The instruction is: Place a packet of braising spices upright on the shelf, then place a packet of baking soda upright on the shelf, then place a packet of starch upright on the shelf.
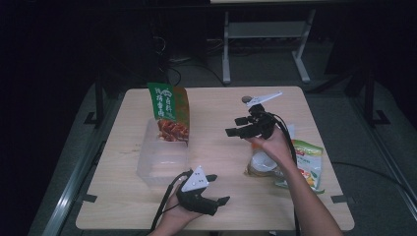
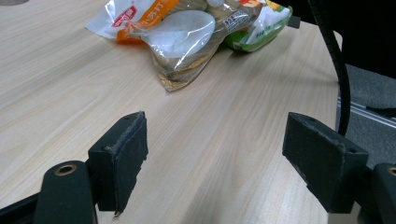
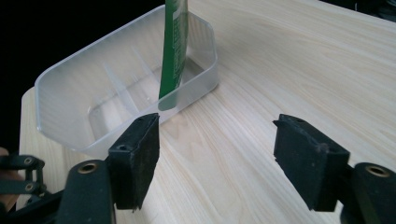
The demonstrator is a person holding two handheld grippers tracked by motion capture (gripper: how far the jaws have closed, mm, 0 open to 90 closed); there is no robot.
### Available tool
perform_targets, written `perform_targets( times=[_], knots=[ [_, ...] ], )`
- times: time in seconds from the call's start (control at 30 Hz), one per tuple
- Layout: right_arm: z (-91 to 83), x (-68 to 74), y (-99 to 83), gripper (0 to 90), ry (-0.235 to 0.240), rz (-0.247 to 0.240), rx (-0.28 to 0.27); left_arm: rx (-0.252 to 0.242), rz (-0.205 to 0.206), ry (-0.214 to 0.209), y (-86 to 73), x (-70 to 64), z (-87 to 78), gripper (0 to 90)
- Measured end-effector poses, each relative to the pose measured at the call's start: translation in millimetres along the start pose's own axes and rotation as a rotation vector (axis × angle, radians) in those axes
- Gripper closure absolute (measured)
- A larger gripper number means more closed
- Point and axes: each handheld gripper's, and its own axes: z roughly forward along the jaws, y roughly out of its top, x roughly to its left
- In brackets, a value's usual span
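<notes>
Green snack bag point(image 1: 168, 112) stands upright at the far end of the clear plastic bin point(image 1: 147, 167). Both my right gripper point(image 1: 242, 126) and left gripper point(image 1: 216, 189) are spread wide, holding nothing, above bare table point(image 1: 221, 206).

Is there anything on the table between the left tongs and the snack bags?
Nothing visible. The left tongs stand open over bare table, and the clear bag at the front of the pile lies straight ahead.
</notes>
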Motion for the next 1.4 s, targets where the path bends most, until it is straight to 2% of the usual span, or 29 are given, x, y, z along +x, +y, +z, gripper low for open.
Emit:
perform_targets(
  times=[0.13,0.27,0.33,0.37,0.47,0.5,0.7,0.73,0.97,1.1,1.4],
  knots=[
    [-5.2,-1.4,-5.1,29.7,-0.002,0.005,0.0,-0.002,0.004,0.002,-0.1,2.1,2.4,21.7],
    [-10.3,-2.6,-9.1,28.5,-0.021,0.017,0.031,-0.007,0.013,0.005,-0.3,1.8,3.1,21.5],
    [-14.3,-1.0,-15.8,28.3,-0.025,0.012,0.036,-0.002,0.012,0.006,-0.9,1.8,2.6,21.5],
    [-16.0,-0.1,-18.3,28.3,-0.026,0.012,0.044,-0.001,0.026,0.006,-0.8,2.7,2.4,21.5],
    [-21.4,0.7,-27.1,28.2,-0.032,0.013,0.046,0.006,0.017,0.006,-0.5,1.8,1.3,21.6],
    [-23.7,0.4,-30.0,28.0,-0.033,0.017,0.043,0.0,0.008,0.006,-1.0,0.8,1.3,21.5],
    [-36.4,-3.9,-45.1,27.6,-0.04,0.044,0.041,0.011,0.022,0.003,-1.9,0.7,2.0,21.6],
    [-37.3,-4.4,-46.2,27.7,-0.042,0.053,0.043,0.013,0.012,0.001,-1.5,2.1,2.7,21.6],
    [-41.2,-5.3,-50.9,27.5,-0.046,0.053,0.041,0.02,0.009,0.015,-2.6,2.7,3.1,21.7],
    [-39.2,-5.2,-53.4,27.1,-0.046,0.06,0.063,0.016,0.015,0.019,-2.9,2.6,3.1,21.7],
    [-51.8,-8.3,-60.3,27.3,-0.086,0.092,0.079,0.025,0.011,0.027,-1.7,4.8,5.8,23.4]
  ],
)
